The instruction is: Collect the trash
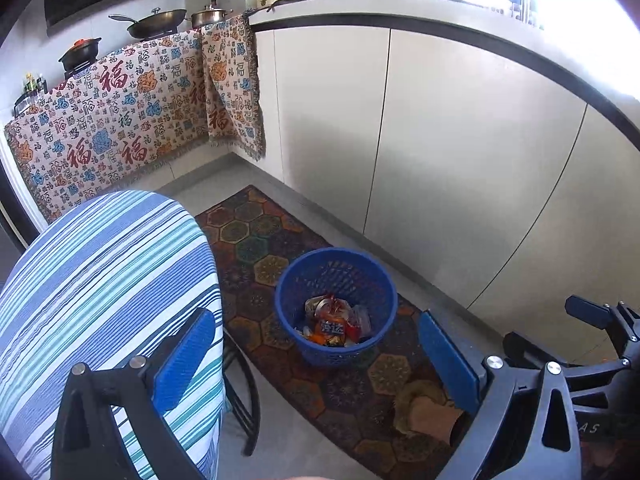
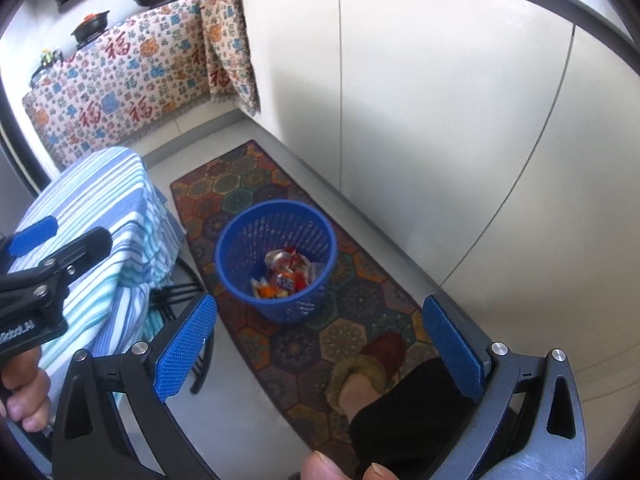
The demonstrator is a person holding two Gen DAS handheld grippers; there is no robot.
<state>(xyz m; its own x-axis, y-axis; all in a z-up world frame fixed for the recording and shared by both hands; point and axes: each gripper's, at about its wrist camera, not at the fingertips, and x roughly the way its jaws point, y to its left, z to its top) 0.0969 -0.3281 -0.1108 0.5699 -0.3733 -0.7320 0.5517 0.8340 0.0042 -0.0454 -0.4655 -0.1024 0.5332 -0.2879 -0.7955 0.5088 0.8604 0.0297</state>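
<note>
The blue basket [image 1: 336, 306] stands on the patterned rug [image 1: 276, 248] at centre frame, crumpled wrappers [image 1: 334, 322] lying in its bottom. The left gripper [image 1: 316, 360] and the right gripper [image 2: 320, 354] both hang above it — jaws spread wide, nothing between them. At left sits a table under a striped cloth [image 1: 100, 280]; pale cabinets [image 1: 440, 152] fill the right. At lower centre of the right view, a slippered foot [image 2: 370, 364] rests on the rug.

Black grippers [image 2: 316, 352], blue-padded fingers [image 2: 186, 348]; perhaps fur-trimmed slipper [image 2: 372, 364].
</note>
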